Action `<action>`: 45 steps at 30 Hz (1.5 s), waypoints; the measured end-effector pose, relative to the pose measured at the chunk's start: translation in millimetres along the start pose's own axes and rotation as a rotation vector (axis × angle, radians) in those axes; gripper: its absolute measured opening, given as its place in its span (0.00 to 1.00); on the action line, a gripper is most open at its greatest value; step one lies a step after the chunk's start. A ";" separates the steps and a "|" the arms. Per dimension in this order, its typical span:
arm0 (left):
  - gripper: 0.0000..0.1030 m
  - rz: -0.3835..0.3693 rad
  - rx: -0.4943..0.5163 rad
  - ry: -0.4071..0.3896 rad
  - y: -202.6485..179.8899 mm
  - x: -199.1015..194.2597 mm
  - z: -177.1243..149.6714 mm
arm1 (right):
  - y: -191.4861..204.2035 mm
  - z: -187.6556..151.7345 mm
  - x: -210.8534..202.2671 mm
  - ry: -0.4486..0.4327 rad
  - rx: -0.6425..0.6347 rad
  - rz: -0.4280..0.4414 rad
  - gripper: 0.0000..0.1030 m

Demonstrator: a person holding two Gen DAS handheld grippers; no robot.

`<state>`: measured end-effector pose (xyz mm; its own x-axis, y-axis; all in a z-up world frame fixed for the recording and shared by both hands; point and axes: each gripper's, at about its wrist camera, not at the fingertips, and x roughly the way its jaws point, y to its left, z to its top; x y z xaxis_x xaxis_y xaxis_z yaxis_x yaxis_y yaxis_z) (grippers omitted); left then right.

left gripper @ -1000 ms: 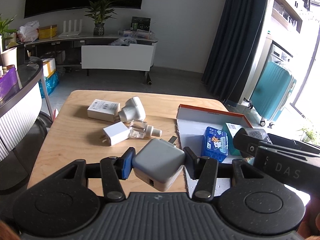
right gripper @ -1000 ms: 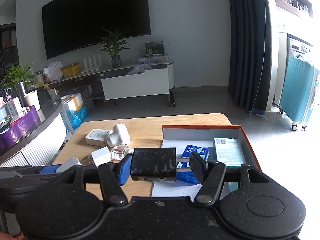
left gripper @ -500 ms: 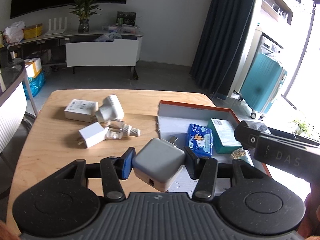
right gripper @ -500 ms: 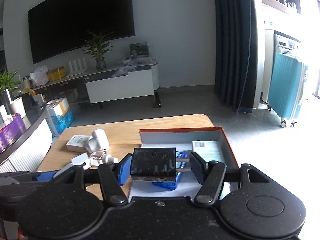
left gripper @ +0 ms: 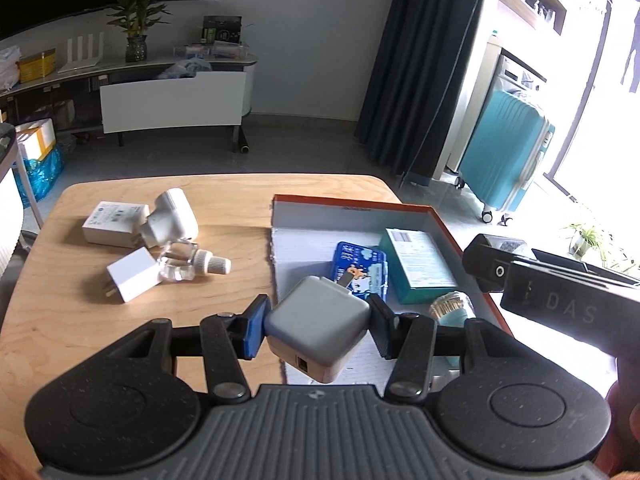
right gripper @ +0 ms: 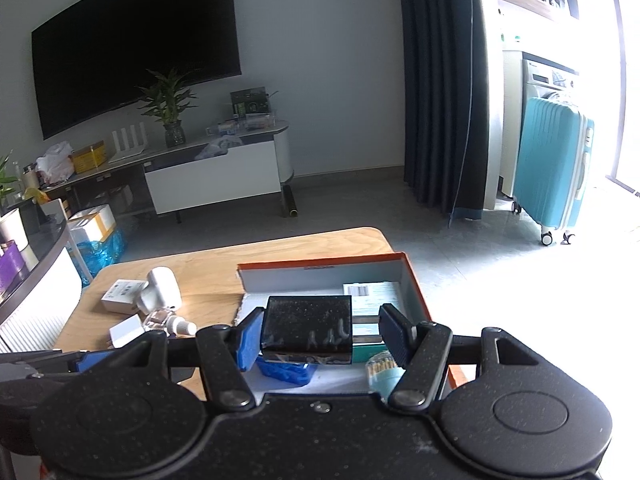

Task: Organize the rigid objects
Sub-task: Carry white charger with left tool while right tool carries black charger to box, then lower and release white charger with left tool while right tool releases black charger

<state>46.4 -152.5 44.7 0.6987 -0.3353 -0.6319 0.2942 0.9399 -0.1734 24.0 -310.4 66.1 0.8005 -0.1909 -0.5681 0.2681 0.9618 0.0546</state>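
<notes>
Left gripper (left gripper: pixel 318 330): pinches a grey charger (left gripper: pixel 320 312) from both sides, jaws narrow, both pads flat on it. Holds it up in the air, turned a bit, with its metal pins poking out past the jaws.

Right under and just past these jaws: an orange box (left gripper: pixel 352 204), open on top. Inside it, just past the charger, a blue pack (left gripper: pixel 360 260). To the right of that, a teal box (left gripper: pixel 420 268). Close by the right pad, a small tub of cotton sticks (left gripper: pixel 448 306).

Off to the left of the jaws, on the wooden table (left gripper: pixel 80 320): a white plug (left gripper: pixel 130 274), a clear little bottle (left gripper: pixel 188 264) touching it, then farther out a round white thing (left gripper: pixel 170 220) next to a flat white box (left gripper: pixel 112 228).

Right gripper (right gripper: pixel 322 336): grips a black charger (right gripper: pixel 306 324), jaws half wide. Left pad flat on its side; on the other side two thin pins reach across to the right pad. Hangs over the near end of the same orange box (right gripper: pixel 412 280), with the blue pack (right gripper: pixel 286 372) under the jaws and the teal box (right gripper: pixel 372 292) just past them.

Far off to the right of both grippers, on the floor: a teal suitcase (right gripper: pixel 552 168)
</notes>
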 end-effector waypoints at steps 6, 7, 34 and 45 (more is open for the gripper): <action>0.51 -0.022 0.009 0.021 -11.3 10.7 -0.4 | -12.4 1.0 2.6 0.003 0.015 -0.021 0.72; 0.51 -0.025 0.014 0.023 -13.4 11.9 -0.6 | -14.9 1.1 3.1 0.004 0.019 -0.026 0.72; 0.51 -0.080 0.062 0.082 -47.4 45.1 -3.6 | -39.7 4.7 31.2 0.054 0.021 -0.055 0.72; 0.51 -0.091 0.061 0.115 -49.5 59.8 -5.0 | -42.9 5.3 56.7 0.096 0.010 -0.047 0.72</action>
<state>70.3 -218.7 11.7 0.5892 -0.4058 -0.6987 0.3940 0.8992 -0.1900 60.8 -363.5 35.9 0.7321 -0.2159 -0.6461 0.3103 0.9500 0.0341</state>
